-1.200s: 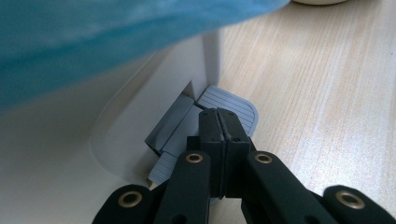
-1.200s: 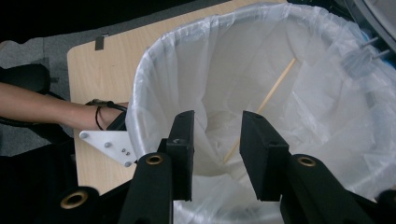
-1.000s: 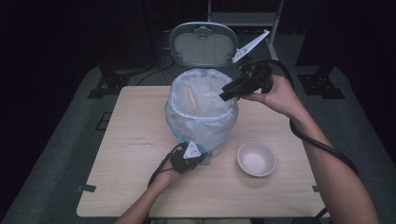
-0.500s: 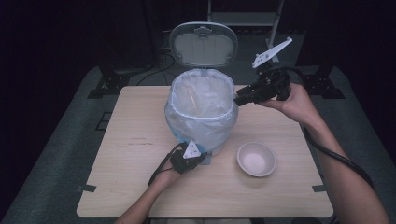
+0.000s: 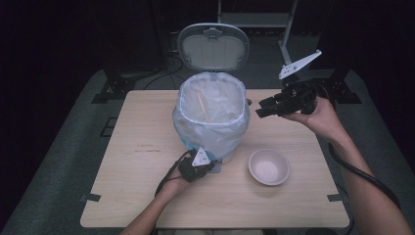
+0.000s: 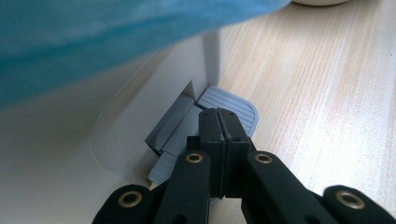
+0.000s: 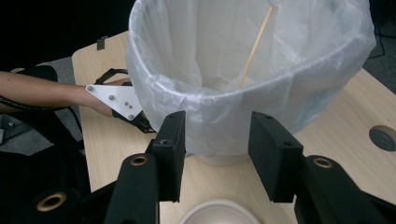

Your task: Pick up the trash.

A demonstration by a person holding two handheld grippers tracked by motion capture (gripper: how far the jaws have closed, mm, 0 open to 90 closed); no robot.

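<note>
The pedal (image 6: 229, 105) of the lined pedal bin (image 5: 211, 120) is pressed by the clenched left tool (image 6: 218, 122) (lid up); the right tool (image 5: 263, 107) is held released.

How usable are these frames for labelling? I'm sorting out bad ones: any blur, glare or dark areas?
High view: the table is lit, the surroundings nearly black, the image slightly soft. Left gripper view: the blue bag up close is out of focus, the pedal and the left gripper sharp. Right gripper view: the bin liner looks bright and washed out, and the right gripper is slightly soft.
</note>
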